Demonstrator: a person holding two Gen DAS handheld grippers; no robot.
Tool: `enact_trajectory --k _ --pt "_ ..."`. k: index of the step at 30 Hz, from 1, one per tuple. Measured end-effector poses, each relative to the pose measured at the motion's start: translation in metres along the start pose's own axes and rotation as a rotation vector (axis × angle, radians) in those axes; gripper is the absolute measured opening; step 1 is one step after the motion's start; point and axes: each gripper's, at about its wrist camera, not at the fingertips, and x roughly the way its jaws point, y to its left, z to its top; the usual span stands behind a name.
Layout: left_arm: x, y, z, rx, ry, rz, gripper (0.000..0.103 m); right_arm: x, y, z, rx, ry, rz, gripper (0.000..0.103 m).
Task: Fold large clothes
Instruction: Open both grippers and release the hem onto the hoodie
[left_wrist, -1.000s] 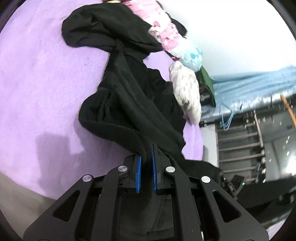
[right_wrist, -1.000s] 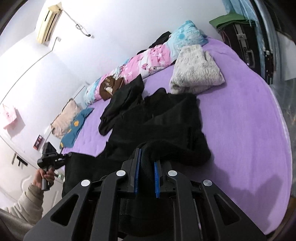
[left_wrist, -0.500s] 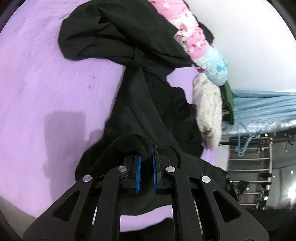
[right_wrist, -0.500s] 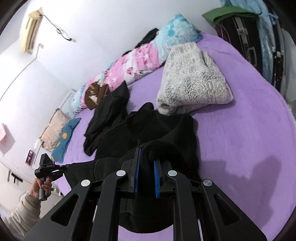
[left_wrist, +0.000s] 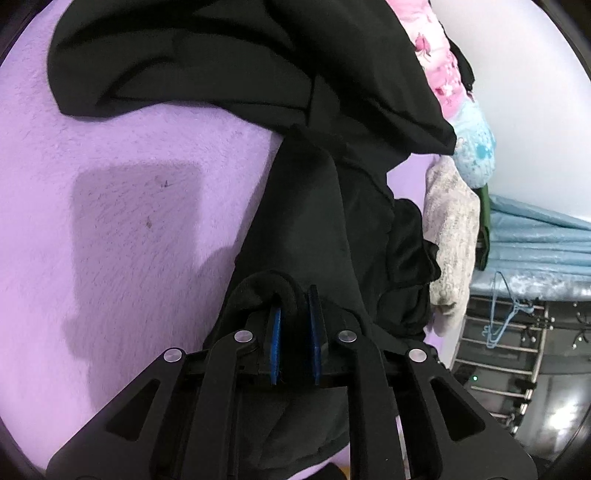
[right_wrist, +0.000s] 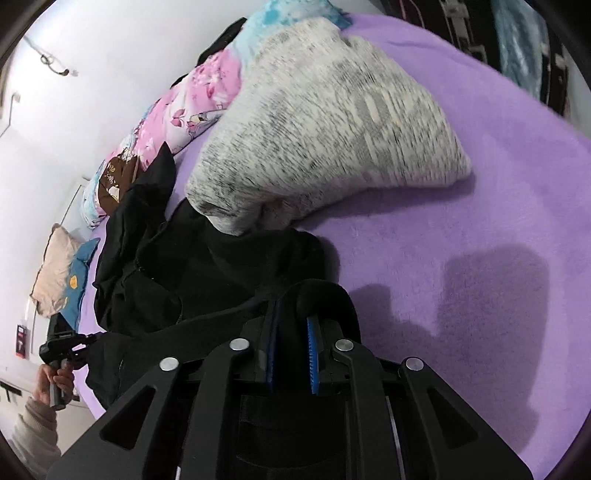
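A large black garment (left_wrist: 314, 206) lies crumpled on the purple bed cover (left_wrist: 110, 184). My left gripper (left_wrist: 294, 295) has a thick fold of its edge between the blue pads, and its jaws are opening slightly around the cloth. In the right wrist view the same black garment (right_wrist: 221, 266) spreads to the left, with my right gripper (right_wrist: 291, 310) shut on another rolled fold of its edge. Both grippers hang low over the bed. At the far left a person's hand (right_wrist: 55, 373) grips the other tool's handle.
A folded grey knit sweater (right_wrist: 325, 122) lies just beyond the garment, touching it. A second black piece (left_wrist: 221, 55) lies farther off. A floral quilt roll (right_wrist: 192, 99) and pillows (right_wrist: 55, 266) line the wall. A metal rack with a blue hanger (left_wrist: 498, 314) stands beside the bed.
Both grippers have come down and forward over the bed with the black cloth still in them. The grey sweater looms much closer. The left pads stand slightly wider apart.
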Motion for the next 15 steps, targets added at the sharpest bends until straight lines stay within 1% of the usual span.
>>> enact_trajectory --k 1,3,4,5,6,7,8,9,12,14,15 --pt "-0.002 0.000 -0.001 0.012 0.009 -0.007 0.015 -0.005 0.000 -0.002 0.009 -0.001 0.023 0.017" --pt "-0.012 -0.006 -0.008 0.069 0.012 -0.002 0.017 -0.020 0.005 -0.006 -0.009 -0.002 0.026 0.031" --pt "-0.018 -0.010 -0.012 0.105 0.014 0.003 0.020 -0.028 0.008 -0.008 -0.026 -0.019 0.005 0.061" --pt "-0.022 -0.014 -0.017 0.129 0.016 0.003 0.025 -0.039 0.012 -0.012 -0.046 -0.051 -0.024 0.083" --pt "-0.031 -0.019 -0.023 0.163 0.016 -0.004 0.047 -0.049 0.016 -0.017 -0.064 -0.078 -0.031 0.084" --pt "-0.042 -0.023 -0.030 0.198 -0.014 0.011 0.077 -0.061 0.022 -0.024 -0.090 -0.078 0.001 0.084" --pt "-0.056 -0.025 -0.035 0.228 -0.066 0.037 0.081 -0.068 0.027 -0.028 -0.100 -0.074 0.006 0.084" --pt "-0.064 -0.025 -0.037 0.241 -0.085 0.047 0.081 -0.077 0.034 -0.034 -0.116 -0.079 -0.005 0.084" --pt "-0.087 -0.019 -0.049 0.241 -0.113 0.067 0.081 -0.091 0.061 -0.055 -0.201 -0.079 0.006 0.084" --pt "-0.093 -0.019 -0.063 0.265 -0.124 0.090 0.081 -0.097 0.093 -0.077 -0.340 -0.089 -0.026 0.084" --pt "-0.094 -0.020 -0.075 0.288 -0.131 0.119 0.081 -0.096 0.109 -0.087 -0.420 -0.097 -0.062 0.084"
